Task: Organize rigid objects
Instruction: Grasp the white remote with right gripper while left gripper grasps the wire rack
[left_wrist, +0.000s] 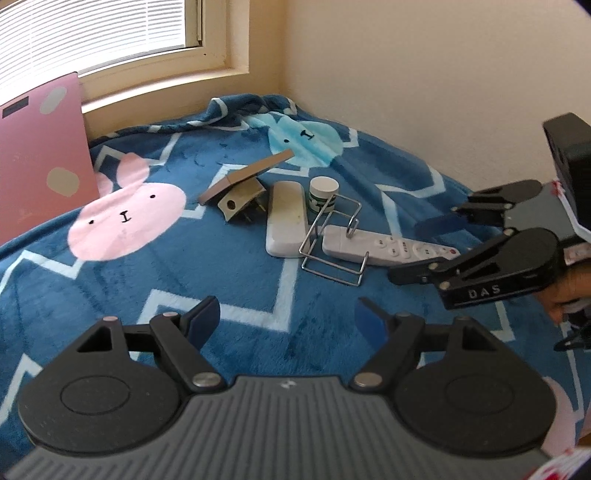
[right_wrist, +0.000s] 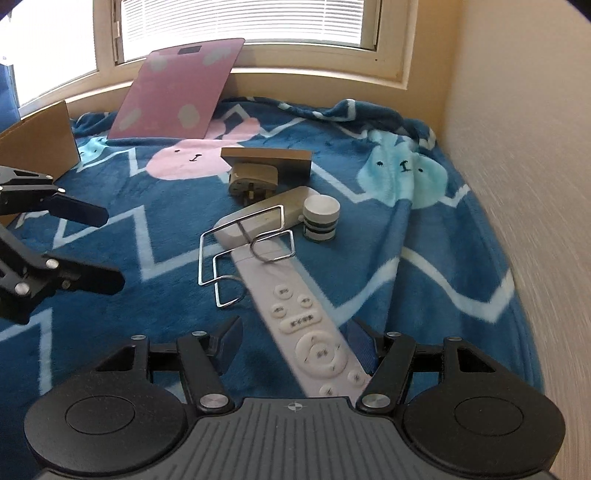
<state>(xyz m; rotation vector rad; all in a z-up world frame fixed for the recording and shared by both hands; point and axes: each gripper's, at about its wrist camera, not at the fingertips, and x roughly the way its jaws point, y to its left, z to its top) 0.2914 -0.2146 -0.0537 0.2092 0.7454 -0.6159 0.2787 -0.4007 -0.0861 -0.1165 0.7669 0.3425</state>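
The white remote (right_wrist: 314, 325) lies near the middle of the blanket-covered bed (right_wrist: 461, 280), its long axis running from the right gripper (right_wrist: 295, 341) up toward the window-side edge. Its button end sits between that gripper's spread fingers, the right-hand pad just beside its edge (whether it touches, I cannot tell). A wire rack (right_wrist: 245, 251) straddles its far end, so it looks best drawn out lengthwise. The left gripper (left_wrist: 288, 321) hangs open over bare blanket, farther off; the right is clearly nearer.
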